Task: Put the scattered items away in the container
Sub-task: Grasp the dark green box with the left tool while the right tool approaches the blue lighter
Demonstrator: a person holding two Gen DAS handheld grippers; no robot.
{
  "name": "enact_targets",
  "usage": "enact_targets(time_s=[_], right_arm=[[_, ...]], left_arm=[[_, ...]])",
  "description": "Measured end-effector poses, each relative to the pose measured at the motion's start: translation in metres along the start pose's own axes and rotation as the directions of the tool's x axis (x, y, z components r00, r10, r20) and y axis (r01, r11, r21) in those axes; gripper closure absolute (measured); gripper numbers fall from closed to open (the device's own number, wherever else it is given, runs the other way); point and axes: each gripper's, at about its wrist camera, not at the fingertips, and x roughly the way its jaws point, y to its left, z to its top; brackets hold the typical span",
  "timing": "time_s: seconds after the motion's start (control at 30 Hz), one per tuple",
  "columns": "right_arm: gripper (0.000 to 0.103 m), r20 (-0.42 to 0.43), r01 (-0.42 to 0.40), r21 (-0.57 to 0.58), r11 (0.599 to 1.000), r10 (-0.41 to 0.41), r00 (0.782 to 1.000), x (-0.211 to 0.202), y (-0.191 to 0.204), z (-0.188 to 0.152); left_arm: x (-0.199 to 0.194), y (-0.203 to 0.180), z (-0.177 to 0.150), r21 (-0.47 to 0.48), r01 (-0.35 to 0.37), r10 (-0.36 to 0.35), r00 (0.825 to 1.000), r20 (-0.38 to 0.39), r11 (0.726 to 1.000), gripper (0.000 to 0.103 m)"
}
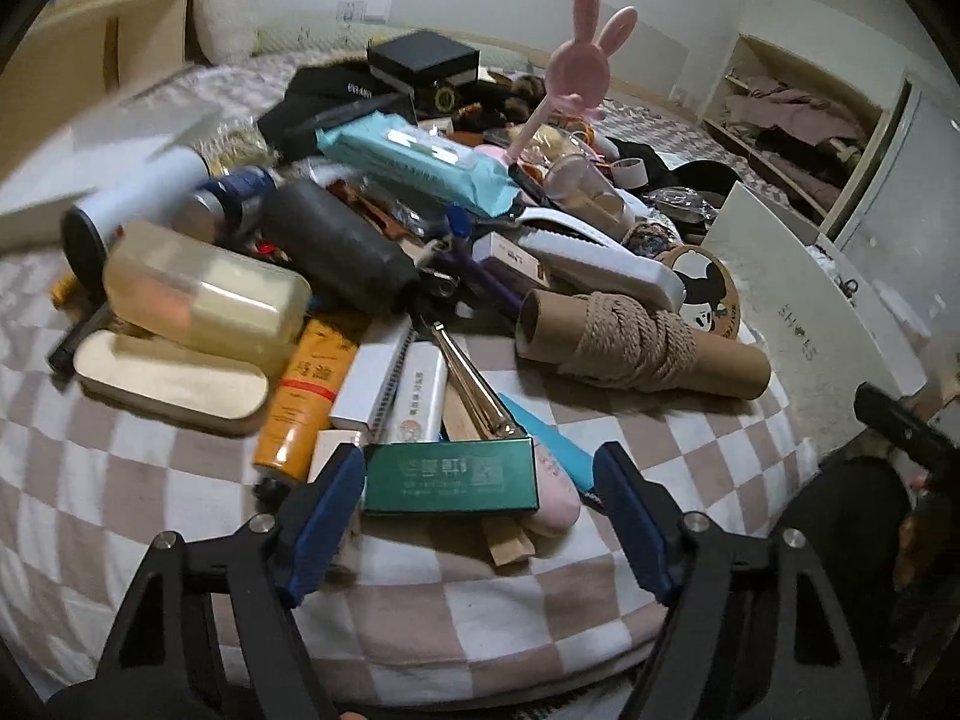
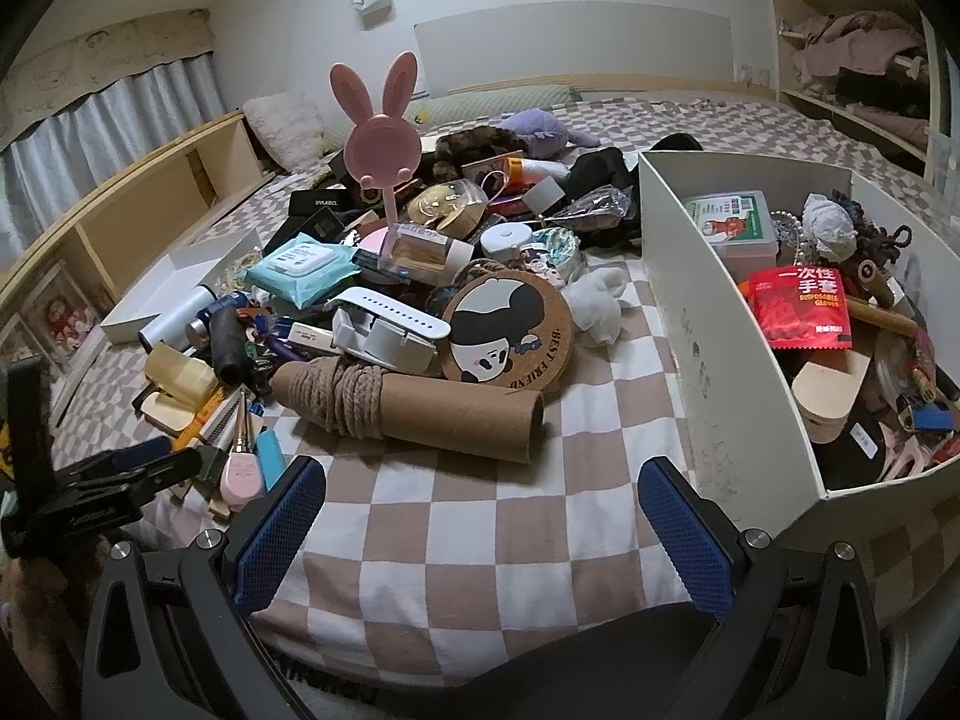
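Observation:
A heap of scattered items lies on a checkered bedspread (image 2: 480, 540). At its near edge lies a flat green box (image 1: 450, 477), between the blue pads of my left gripper (image 1: 478, 451). The left pad is at the box's edge and the right pad stands apart from it, so the gripper is open. A pink tube (image 1: 555, 498) lies under the box. My right gripper (image 2: 483, 469) hovers open over bare bedspread, just short of a rope-wound cardboard tube (image 2: 414, 411). The white container (image 2: 690, 324) stands to the right, holding several items, among them a red glove packet (image 2: 801, 306).
The heap includes a pink bunny mirror (image 2: 375, 138), a teal wipes pack (image 1: 414, 162), a panda coaster (image 2: 504, 324), a dark bottle (image 1: 342, 246) and an orange tube (image 1: 306, 390). Wooden shelving (image 2: 150, 222) runs along the left. An open wardrobe (image 2: 852, 60) stands at the back right.

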Motion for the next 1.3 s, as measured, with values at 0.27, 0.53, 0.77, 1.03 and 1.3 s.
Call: enact_targets(time_s=[0.27,0.53,0.77,1.03,1.3], right_arm=[[0.000,-0.041,-0.130,0.035,0.991,0.131,0.990,0.009,0.003,0.003],[0.000,-0.081,-0.341,0.097,0.935,0.349,0.933,0.051,0.030,0.007],[0.000,-0.119,-0.390,0.039,0.920,0.391,0.912,0.054,0.051,-0.001],[0.000,-0.150,-0.415,0.125,0.901,0.431,0.890,0.063,0.039,-0.004],[0.000,-0.171,-0.418,0.226,0.880,0.458,0.872,0.071,0.024,-0.004]], left_arm=[[0.010,0.002,-0.001,-0.022,0.003,-0.003,0.999,-0.034,1.000,0.025],[0.005,0.007,-0.008,-0.055,0.045,-0.047,0.998,-0.036,0.998,0.025],[0.014,-0.001,-0.007,-0.024,0.011,-0.012,0.999,-0.045,1.000,0.016],[0.024,0.002,-0.006,-0.033,-0.013,0.012,0.998,-0.056,0.999,0.013],[0.004,0.009,-0.024,-0.102,-0.018,0.009,0.995,-0.097,0.995,0.013]])
